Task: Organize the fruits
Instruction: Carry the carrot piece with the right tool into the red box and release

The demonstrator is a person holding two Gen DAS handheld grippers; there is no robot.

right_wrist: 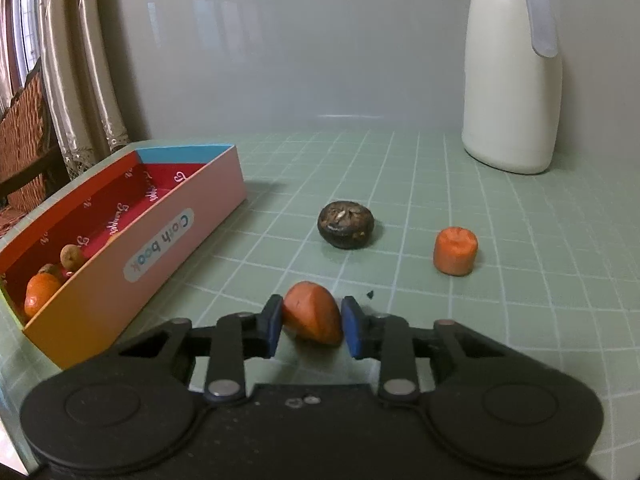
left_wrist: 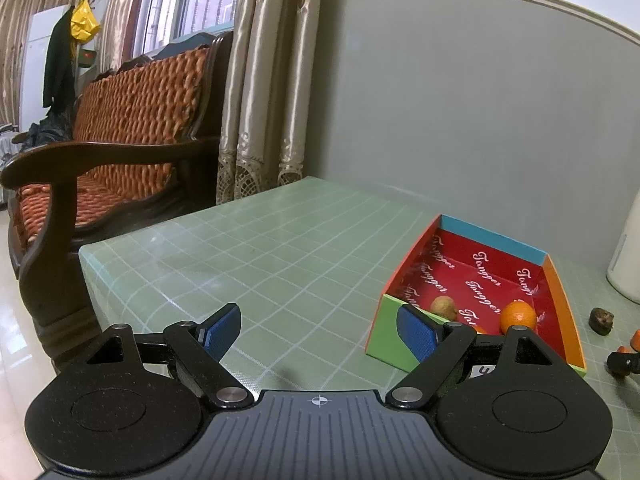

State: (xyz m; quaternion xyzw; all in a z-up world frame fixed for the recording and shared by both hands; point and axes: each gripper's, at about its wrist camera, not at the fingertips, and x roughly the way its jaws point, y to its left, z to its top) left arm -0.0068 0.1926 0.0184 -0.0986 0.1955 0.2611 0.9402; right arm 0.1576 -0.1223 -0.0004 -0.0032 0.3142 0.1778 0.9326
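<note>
My right gripper (right_wrist: 311, 322) is shut on an orange carrot piece (right_wrist: 314, 312), low over the green mat. A dark brown round fruit (right_wrist: 346, 225) and a second carrot chunk (right_wrist: 455, 251) lie on the mat beyond it. The colourful box (right_wrist: 160, 236) stands to the left and holds an orange (right_wrist: 40, 292) and small brown fruits (right_wrist: 72, 256). In the left wrist view my left gripper (left_wrist: 320, 330) is open and empty, left of the box (left_wrist: 390, 336). The orange (left_wrist: 518, 315) and a brown fruit (left_wrist: 444, 307) show inside. The dark fruit (left_wrist: 601, 321) lies right of the box.
A cream thermos jug (right_wrist: 512, 76) stands at the back right by the wall. A wooden sofa (left_wrist: 120, 152) with an orange cushion and curtains (left_wrist: 264, 80) are left of the table. The mat's left edge (left_wrist: 86, 256) drops off near the sofa.
</note>
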